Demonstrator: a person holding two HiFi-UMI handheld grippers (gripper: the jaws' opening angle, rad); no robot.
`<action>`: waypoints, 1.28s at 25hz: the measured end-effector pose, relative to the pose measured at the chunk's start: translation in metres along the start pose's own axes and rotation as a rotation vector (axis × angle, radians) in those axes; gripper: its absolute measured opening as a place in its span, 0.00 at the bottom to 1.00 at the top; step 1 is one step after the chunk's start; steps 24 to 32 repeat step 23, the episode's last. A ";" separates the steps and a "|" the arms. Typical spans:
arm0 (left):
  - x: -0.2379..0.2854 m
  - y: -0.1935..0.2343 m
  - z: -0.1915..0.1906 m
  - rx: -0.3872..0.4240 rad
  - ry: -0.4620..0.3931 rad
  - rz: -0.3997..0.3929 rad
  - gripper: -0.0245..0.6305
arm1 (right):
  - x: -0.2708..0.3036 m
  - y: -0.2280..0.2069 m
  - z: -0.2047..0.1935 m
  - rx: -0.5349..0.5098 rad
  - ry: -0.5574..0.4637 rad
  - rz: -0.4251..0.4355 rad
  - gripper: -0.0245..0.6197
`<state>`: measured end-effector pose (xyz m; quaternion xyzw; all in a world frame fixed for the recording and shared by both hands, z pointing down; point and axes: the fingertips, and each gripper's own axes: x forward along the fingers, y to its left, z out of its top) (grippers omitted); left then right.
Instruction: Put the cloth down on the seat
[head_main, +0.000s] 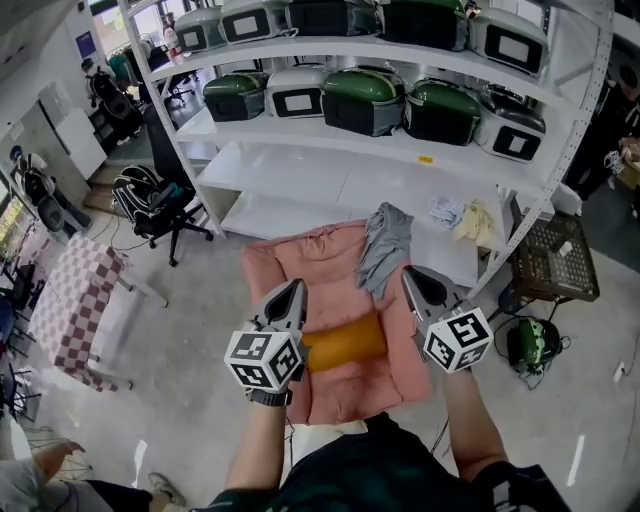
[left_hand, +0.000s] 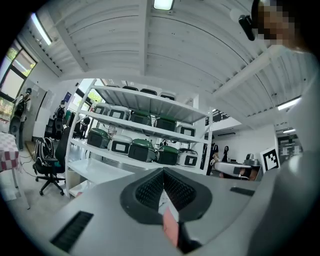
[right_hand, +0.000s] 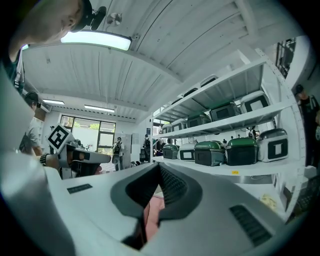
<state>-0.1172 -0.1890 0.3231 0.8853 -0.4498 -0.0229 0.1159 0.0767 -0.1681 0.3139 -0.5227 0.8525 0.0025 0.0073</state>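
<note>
A grey cloth (head_main: 385, 245) lies crumpled on the far right part of a pink seat (head_main: 320, 262), partly draped over its back edge. An orange cushion (head_main: 345, 343) lies across the seat nearer to me. My left gripper (head_main: 296, 288) hovers above the seat's left side and my right gripper (head_main: 410, 272) above its right side, just short of the cloth. Both point forward at the shelves. In the left gripper view the jaws (left_hand: 163, 170) meet at the tip with nothing between them. The right gripper's jaws (right_hand: 159, 166) are likewise shut and empty; pink seat shows below them.
A white shelf rack (head_main: 420, 150) behind the seat carries several green and white cases (head_main: 360, 98) and some rags (head_main: 475, 222). A black office chair (head_main: 150, 205) and a checkered table (head_main: 75, 305) stand at the left. A wire crate (head_main: 555, 258) sits at the right.
</note>
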 end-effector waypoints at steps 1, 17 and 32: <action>-0.003 0.001 0.001 0.000 -0.002 0.001 0.05 | -0.001 0.003 0.000 -0.002 0.000 0.000 0.05; -0.023 0.004 0.017 0.029 -0.031 0.011 0.05 | -0.004 0.017 0.003 0.003 -0.006 0.001 0.05; -0.030 0.007 0.025 0.038 -0.042 0.011 0.05 | -0.003 0.025 0.009 0.001 -0.015 0.002 0.05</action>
